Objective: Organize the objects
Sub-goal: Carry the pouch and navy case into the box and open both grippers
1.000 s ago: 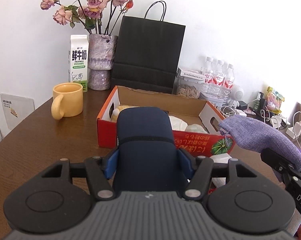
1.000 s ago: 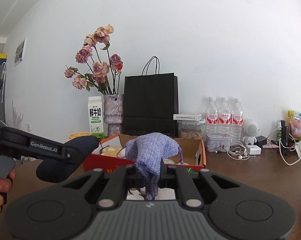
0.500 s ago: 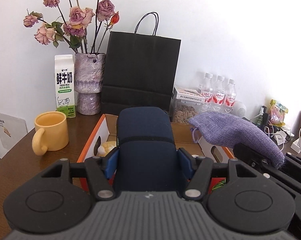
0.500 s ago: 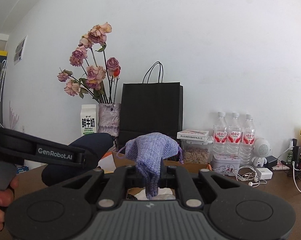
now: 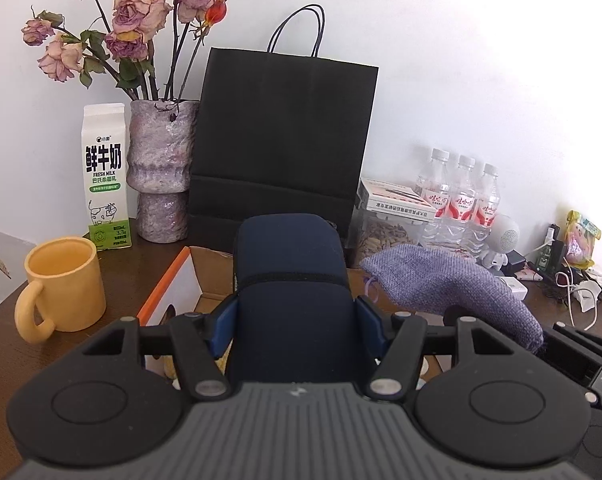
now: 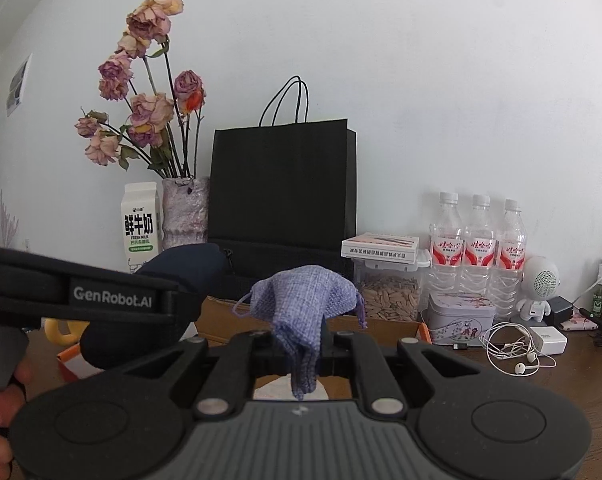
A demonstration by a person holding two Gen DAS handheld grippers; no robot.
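Observation:
My left gripper [image 5: 291,320] is shut on a dark navy zippered case [image 5: 291,272] and holds it up over the open cardboard box [image 5: 169,292]. The case also shows in the right wrist view [image 6: 181,276]. My right gripper [image 6: 303,340] is shut on a purple woven drawstring pouch [image 6: 305,308], which droops between its fingers above the box [image 6: 381,326]. The pouch shows in the left wrist view [image 5: 445,284], just right of the case. A black paper bag [image 5: 281,140] stands behind the box.
On the brown table: a yellow mug [image 5: 65,284], a milk carton [image 5: 105,176], a vase of dried roses [image 5: 161,168], a jar of seeds [image 6: 389,292], three water bottles [image 6: 477,248], a tin [image 6: 461,318], a small white speaker figure [image 6: 539,286], chargers and earphones [image 6: 513,348].
Both grippers have risen and moved forward toward the black bag with their loads still held. The box has dropped lower in both views.

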